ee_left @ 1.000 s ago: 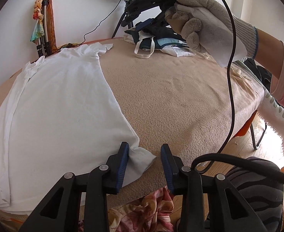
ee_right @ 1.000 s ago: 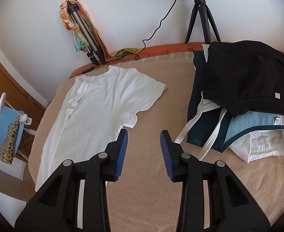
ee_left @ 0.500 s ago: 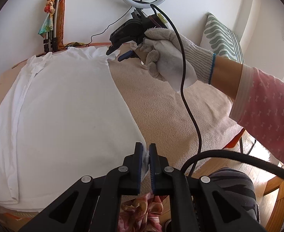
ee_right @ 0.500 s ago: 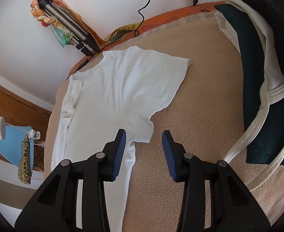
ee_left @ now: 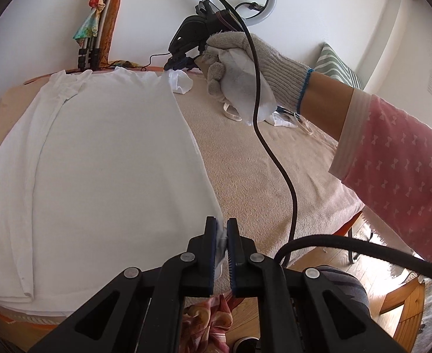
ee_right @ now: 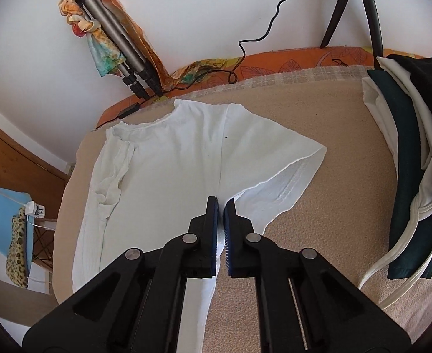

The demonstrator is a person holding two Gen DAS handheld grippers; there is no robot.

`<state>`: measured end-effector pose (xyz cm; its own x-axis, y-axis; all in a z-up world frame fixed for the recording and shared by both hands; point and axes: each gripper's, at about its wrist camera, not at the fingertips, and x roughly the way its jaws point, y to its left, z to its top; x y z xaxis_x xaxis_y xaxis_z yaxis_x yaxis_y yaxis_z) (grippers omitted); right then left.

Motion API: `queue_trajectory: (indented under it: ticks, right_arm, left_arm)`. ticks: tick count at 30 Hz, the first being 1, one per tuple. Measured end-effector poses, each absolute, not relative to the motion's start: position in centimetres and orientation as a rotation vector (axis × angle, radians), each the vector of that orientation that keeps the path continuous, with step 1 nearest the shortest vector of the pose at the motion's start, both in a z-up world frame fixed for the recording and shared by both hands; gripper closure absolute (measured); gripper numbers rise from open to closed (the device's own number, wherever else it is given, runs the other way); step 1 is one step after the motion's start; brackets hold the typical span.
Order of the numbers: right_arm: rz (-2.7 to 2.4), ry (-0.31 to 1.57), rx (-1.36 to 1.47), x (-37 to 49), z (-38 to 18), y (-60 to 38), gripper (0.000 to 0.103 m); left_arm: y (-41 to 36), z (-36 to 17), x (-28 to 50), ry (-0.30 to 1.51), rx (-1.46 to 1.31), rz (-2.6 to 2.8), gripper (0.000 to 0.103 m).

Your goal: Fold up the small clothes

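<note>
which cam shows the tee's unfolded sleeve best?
Right wrist: the white T-shirt's sleeve lies spread, hem visible, just beyond the right gripper. Left wrist shows it only as a small bunch under that far gripper.

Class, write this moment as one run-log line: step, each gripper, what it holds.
step: side fold, grips set | left gripper: shut on T-shirt hem corner | right gripper: shut on T-shirt at armpit | shirt: flat on table

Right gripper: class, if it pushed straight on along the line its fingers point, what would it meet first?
The right gripper is already shut on the white T-shirt at the underarm seam. Straight on lies more of that shirt, the shoulder and neckline, flat on the beige blanket. Depth is hard to judge.
</note>
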<state>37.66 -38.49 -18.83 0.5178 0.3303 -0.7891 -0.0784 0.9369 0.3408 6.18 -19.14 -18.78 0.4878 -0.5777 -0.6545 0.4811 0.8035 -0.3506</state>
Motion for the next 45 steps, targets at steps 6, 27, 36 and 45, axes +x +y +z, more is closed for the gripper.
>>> queue_trajectory:
  ticks: [6, 27, 36, 45]
  right_arm:
    - [0.227, 0.981, 0.120, 37.9, -16.2, -33.2, 0.098]
    - [0.251, 1.100, -0.150, 41.6, -22.8, -18.2, 0.097]
    - [0.392, 1.024, 0.052, 39.3, -17.4, -24.3, 0.062]
    - [0.196, 1.060, 0.156, 40.8, -18.8, -33.9, 0.054]
  left_arm:
    - [-15.6, -18.3, 5.9, 0.820, -0.190, -0.626, 0.099]
    - [-5.6, -20.5, 6.4, 0.856, -0.283, -0.454, 0.075]
    - [-3.9, -16.9, 5.0, 0.767, -0.182, -0.422, 0.072]
    - [0.4, -15.6, 5.1, 0.727, -0.157, -0.322, 0.072]
